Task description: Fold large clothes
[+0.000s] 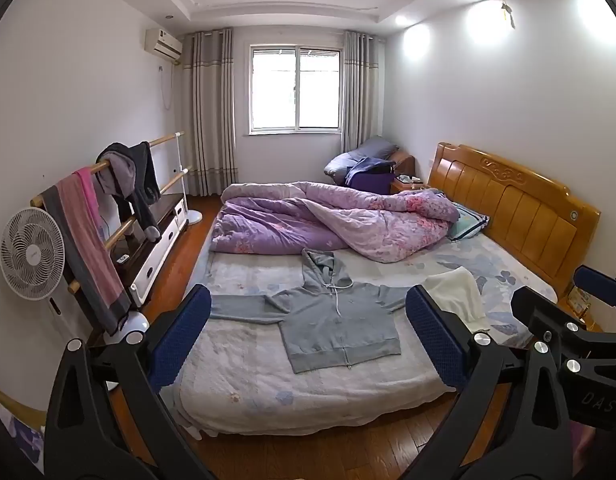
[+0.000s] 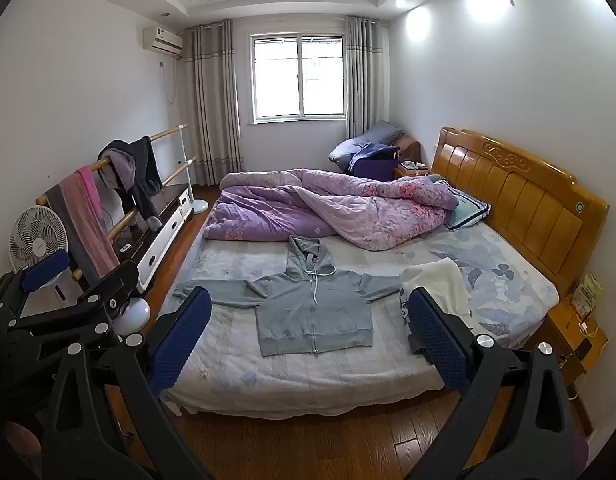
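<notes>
One soft grey hoodie (image 1: 336,312), flat, quilted bed (image 1: 236,384)

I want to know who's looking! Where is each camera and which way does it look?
Left wrist: on the left claw, facing the bed; the right claw shows at right.
Right wrist: on the right claw, facing the bed; the left claw shows at left.
Shared: both see the grey hoodie spread flat.
</notes>
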